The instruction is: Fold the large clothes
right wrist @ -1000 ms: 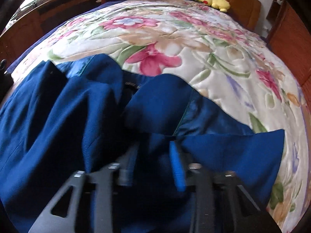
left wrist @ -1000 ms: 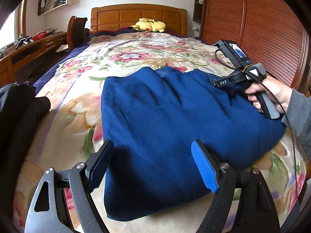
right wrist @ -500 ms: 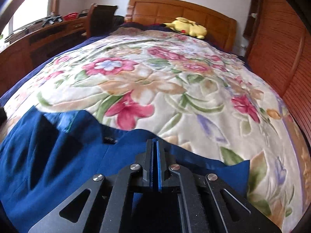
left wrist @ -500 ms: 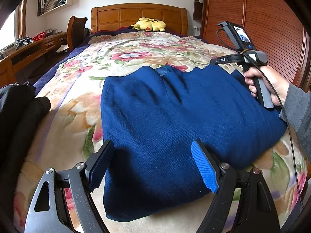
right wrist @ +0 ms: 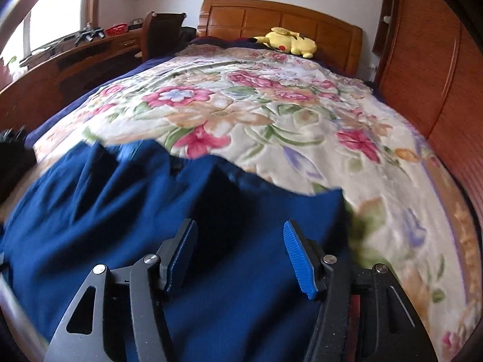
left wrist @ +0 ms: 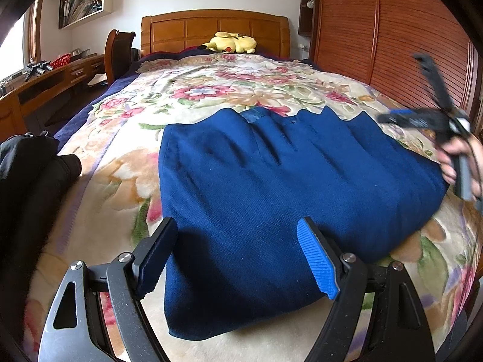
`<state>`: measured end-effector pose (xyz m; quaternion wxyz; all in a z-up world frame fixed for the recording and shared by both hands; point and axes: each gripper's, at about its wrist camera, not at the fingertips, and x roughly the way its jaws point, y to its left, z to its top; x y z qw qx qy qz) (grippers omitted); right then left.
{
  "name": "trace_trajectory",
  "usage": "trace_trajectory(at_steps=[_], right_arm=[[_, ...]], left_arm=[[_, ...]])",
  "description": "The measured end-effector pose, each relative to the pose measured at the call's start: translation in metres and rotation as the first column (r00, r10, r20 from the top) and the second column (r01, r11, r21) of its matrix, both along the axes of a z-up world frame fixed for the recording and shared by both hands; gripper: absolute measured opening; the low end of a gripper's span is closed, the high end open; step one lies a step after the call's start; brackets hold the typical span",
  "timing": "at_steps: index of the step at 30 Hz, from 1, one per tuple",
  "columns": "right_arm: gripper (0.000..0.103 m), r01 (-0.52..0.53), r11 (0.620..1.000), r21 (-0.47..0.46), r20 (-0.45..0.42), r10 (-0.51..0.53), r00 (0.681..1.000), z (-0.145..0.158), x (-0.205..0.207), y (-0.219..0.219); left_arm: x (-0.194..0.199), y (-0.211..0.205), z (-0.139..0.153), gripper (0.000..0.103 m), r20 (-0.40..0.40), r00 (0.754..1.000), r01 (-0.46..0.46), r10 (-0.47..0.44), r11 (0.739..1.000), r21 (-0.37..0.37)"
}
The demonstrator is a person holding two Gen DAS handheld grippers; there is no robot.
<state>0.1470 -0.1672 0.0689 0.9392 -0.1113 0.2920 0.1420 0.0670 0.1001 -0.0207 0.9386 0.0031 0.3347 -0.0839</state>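
A dark blue garment [left wrist: 271, 187] lies folded on the floral bedspread [left wrist: 211, 90]. My left gripper [left wrist: 238, 253] is open and empty, just above the garment's near edge. My right gripper [right wrist: 241, 253] is open and empty over the garment's right part [right wrist: 151, 241]. In the left wrist view it shows blurred at the far right [left wrist: 422, 117], held in a hand beside the garment's right edge.
A yellow plush toy [left wrist: 232, 42] lies by the wooden headboard [left wrist: 211, 27]. A wooden desk [left wrist: 45, 87] and chair [left wrist: 117, 51] stand left of the bed. Slatted wardrobe doors [left wrist: 392, 45] run along the right. A black garment [left wrist: 27, 175] lies at the left.
My right gripper was shut, then opened and let go of the garment, lifting up and back to the right. The garment's right part now lies flat. My left gripper has stayed still.
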Motion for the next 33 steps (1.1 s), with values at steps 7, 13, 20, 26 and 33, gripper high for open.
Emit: trace_trajectory(at_steps=[7, 13, 20, 26, 33], right_arm=[[0.068, 0.049, 0.998, -0.043, 0.021, -0.048, 0.999, -0.015, -0.062, -0.035], [0.074, 0.108, 0.994, 0.011, -0.026, -0.108, 0.994, -0.031, -0.071, -0.054], [0.079, 0.143, 0.988, 0.057, -0.067, -0.140, 0.988, -0.051, -0.070, -0.059], [0.083, 0.140, 0.986, 0.091, -0.109, -0.130, 0.986, -0.066, -0.062, -0.060], [0.083, 0.119, 0.974, 0.191, -0.150, -0.091, 0.984, -0.073, -0.061, -0.074]], left_arm=[[-0.012, 0.010, 0.008, 0.082, 0.037, 0.999, -0.018, 0.018, 1.000, 0.004], [-0.021, 0.024, 0.004, 0.082, 0.040, 0.998, -0.057, 0.057, 0.998, 0.005], [-0.034, 0.039, -0.003, 0.082, 0.023, 0.996, -0.087, 0.087, 0.996, -0.012], [-0.033, 0.041, -0.012, 0.082, 0.000, 0.996, -0.089, 0.089, 0.996, -0.015], [-0.028, 0.032, -0.026, 0.066, -0.049, 0.997, -0.059, 0.060, 0.998, 0.010]])
